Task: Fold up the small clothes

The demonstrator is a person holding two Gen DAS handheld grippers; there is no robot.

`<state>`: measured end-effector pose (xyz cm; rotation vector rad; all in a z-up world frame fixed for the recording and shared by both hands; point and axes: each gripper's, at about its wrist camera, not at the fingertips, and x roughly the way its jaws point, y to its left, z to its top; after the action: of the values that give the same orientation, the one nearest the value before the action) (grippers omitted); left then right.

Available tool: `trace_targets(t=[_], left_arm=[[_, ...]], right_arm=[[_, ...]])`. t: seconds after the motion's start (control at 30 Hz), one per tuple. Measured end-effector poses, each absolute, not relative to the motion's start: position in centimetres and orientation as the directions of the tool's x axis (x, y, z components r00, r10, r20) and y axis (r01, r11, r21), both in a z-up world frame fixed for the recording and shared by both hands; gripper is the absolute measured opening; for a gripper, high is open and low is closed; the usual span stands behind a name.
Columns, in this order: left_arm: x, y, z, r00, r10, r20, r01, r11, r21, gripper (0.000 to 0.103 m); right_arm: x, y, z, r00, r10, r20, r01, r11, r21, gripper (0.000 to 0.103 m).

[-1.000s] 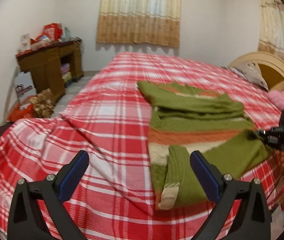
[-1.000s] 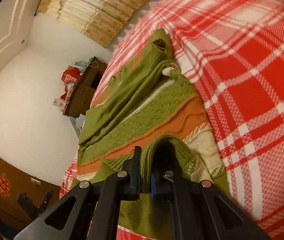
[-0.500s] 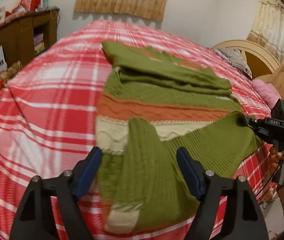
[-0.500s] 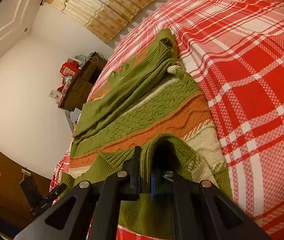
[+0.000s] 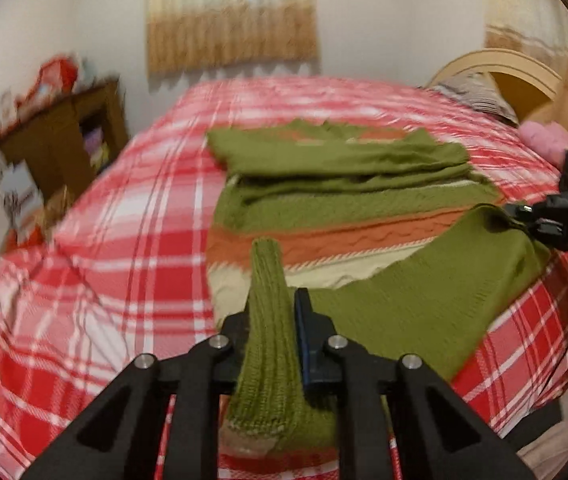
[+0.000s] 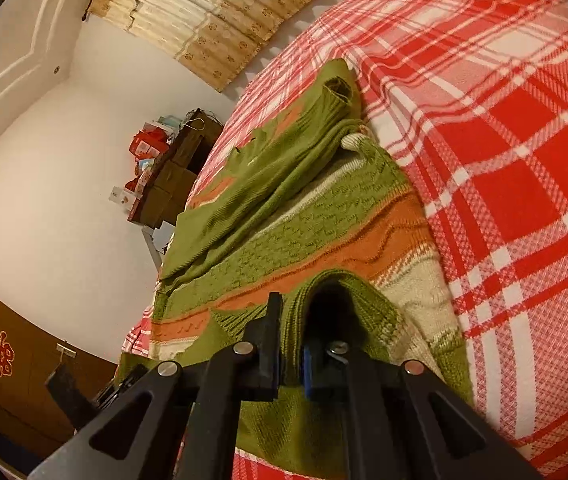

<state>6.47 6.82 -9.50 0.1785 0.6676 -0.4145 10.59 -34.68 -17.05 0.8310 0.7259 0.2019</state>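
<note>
A green knit sweater (image 5: 343, 196) with orange and cream stripes lies folded on the red plaid bed (image 5: 124, 240). Its near sleeve (image 5: 268, 280) rises up between the jaws of my left gripper (image 5: 274, 316), which are closing, with the pads pressing on the knit. At the sweater's right edge my right gripper (image 5: 523, 216) pinches a raised fold of green cloth. In the right wrist view that gripper (image 6: 289, 320) is shut on the ribbed green fold, with the sweater (image 6: 303, 216) stretching away across the bed cover (image 6: 503, 140).
A cluttered wooden desk (image 5: 64, 140) stands at the left wall beyond the bed. A curved headboard (image 5: 503, 64), a pillow (image 5: 475, 92) and pink cloth (image 5: 547, 140) lie at the right. A curtain (image 5: 232, 20) hangs behind. A dark wooden door (image 6: 4, 340) is nearby.
My left gripper slid right from the bare bed cover over the sweater's near sleeve and its wide jaws came together on it. The right gripper kept still, holding its fold.
</note>
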Motion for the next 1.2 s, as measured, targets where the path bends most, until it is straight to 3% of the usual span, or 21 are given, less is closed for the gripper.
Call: trace_targets(t=[0.1,0.17,0.2,0.3,0.33,0.37,0.4,0.5,0.53,0.6,0.9,1.03,1.13,1.2], left_arm=[[6.3,6.0,-10.0,0.672,-0.347,-0.654,0.485,0.874,0.036,0.034],[7.0,5.8,-10.9,0.641,-0.347,-0.684,0.488,0.873,0.014,0.049],[7.5,5.9,-11.4,0.632,-0.337,-0.697,0.472,0.882,0.001,0.050],[9.0,7.1,-12.0,0.603,-0.341,-0.721,0.405,0.910,-0.092,0.048],[9.3,7.6,-11.8,0.600,-0.356,-0.716,0.389,0.912,-0.128,0.038],[9.5,7.6,-11.7,0.596,-0.364,-0.716,0.382,0.913,-0.146,0.020],[9.6,7.6,-11.8,0.587,-0.368,-0.721,0.378,0.912,-0.158,0.013],[9.4,8.0,-11.9,0.589,-0.361,-0.723,0.364,0.917,-0.161,0.010],[9.2,7.9,-12.0,0.593,-0.357,-0.722,0.364,0.918,-0.155,0.009],[8.6,7.9,-12.0,0.603,-0.350,-0.717,0.372,0.918,-0.135,0.009],[9.3,7.7,-12.3,0.582,-0.402,-0.707,0.391,0.901,-0.189,0.012],[9.4,7.6,-12.2,0.556,-0.439,-0.706,0.407,0.884,-0.229,0.028],[9.1,7.3,-12.1,0.548,-0.435,-0.715,0.434,0.878,-0.202,0.042],[8.7,7.0,-12.2,0.555,-0.419,-0.719,0.443,0.880,-0.171,0.042]], right_arm=[[10.5,-34.6,-17.0,0.748,0.434,-0.503,0.101,0.674,0.731,0.008],[10.5,-34.6,-17.0,0.746,0.432,-0.507,0.101,0.679,0.727,0.008],[10.6,-34.6,-17.0,0.744,0.431,-0.510,0.103,0.681,0.725,0.008],[10.7,-34.7,-16.7,0.735,0.484,-0.476,0.083,0.631,0.771,0.009],[10.6,-34.8,-16.4,0.741,0.534,-0.408,0.050,0.562,0.826,0.011],[10.4,-35.3,-16.2,0.754,0.573,-0.320,0.010,0.477,0.879,0.012],[10.1,-35.9,-15.7,0.774,0.587,-0.239,-0.028,0.409,0.912,0.018],[9.0,-37.3,-13.5,0.843,0.514,-0.158,-0.079,0.408,0.909,0.072],[8.5,-37.7,-12.5,0.868,0.472,-0.155,-0.086,0.449,0.889,0.076],[7.9,-38.3,-11.0,0.885,0.431,-0.176,-0.084,0.521,0.850,0.076],[9.9,-33.3,-11.0,0.785,0.278,-0.553,-0.018,0.903,0.429,0.076],[12.9,-30.1,-13.5,0.728,0.205,-0.654,-0.057,0.969,0.240,0.076],[14.3,-29.7,-15.2,0.696,0.203,-0.689,-0.071,0.974,0.215,0.076],[14.3,-29.0,-15.4,0.699,0.178,-0.693,-0.090,0.983,0.162,0.076]])
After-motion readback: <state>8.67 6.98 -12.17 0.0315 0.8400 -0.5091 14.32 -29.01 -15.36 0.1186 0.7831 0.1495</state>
